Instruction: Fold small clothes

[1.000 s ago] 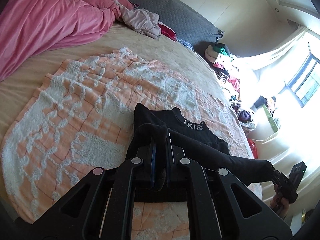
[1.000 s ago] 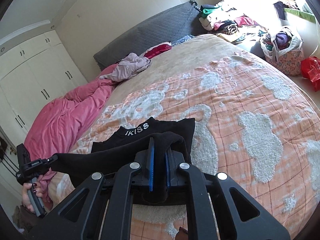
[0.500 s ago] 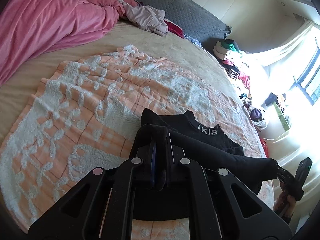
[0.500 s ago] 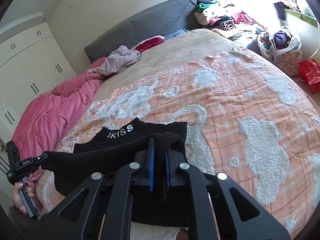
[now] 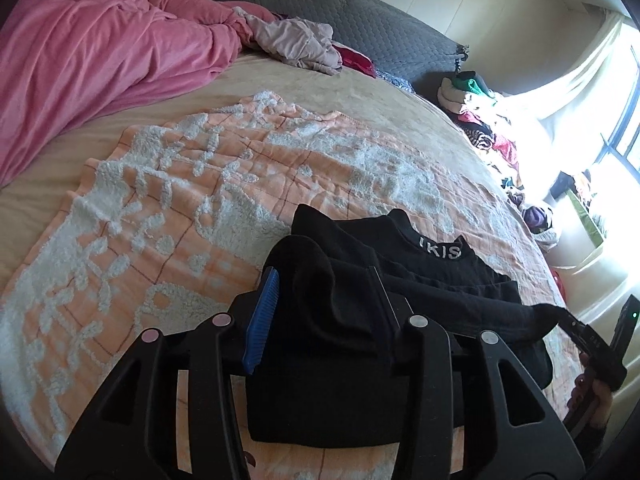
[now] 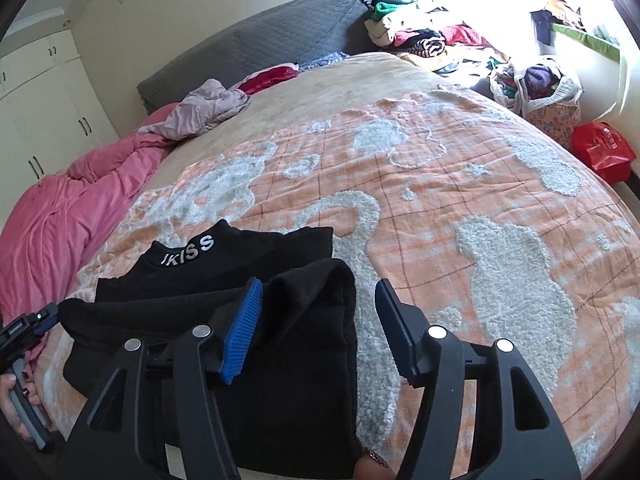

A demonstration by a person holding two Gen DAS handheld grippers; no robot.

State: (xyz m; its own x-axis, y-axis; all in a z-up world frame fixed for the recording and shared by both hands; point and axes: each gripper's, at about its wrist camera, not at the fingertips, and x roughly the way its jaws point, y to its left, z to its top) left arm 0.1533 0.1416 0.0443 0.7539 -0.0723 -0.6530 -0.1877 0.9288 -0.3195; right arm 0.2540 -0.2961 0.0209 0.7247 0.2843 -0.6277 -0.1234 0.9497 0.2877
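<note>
sunlit bedroom, wide bed (image 6: 360, 80) under us, with an orange and white tufted blanket (image 6: 460, 184) spread as our folding surface. on it, straight ahead of both tools, lies the black top (image 6: 248, 264), its collar lettering facing up on the far side. the near edge has been brought over toward the collar, so one fold looks made.

our left gripper (image 5: 324, 300) has just been opening; its jaws stand apart now, with the folded corner of the top lying loose between them, and we don't see the pads pressing it. our right gripper (image 6: 320, 308) has likewise just been opening, wider, and the other folded corner sits by its left pad with bare blanket showing toward the right one. from each tool the other appears off to the outer side, at the far end of the fold.

we judge the first fold as laid and released. what's left, as far as we can see: at least one more fold to make the top compact, and more clothes wait in the pile (image 6: 440, 40) beyond the bed's far right corner, plus a loose pale garment (image 5: 296, 40) near the pink duvet (image 5: 100, 48).
</note>
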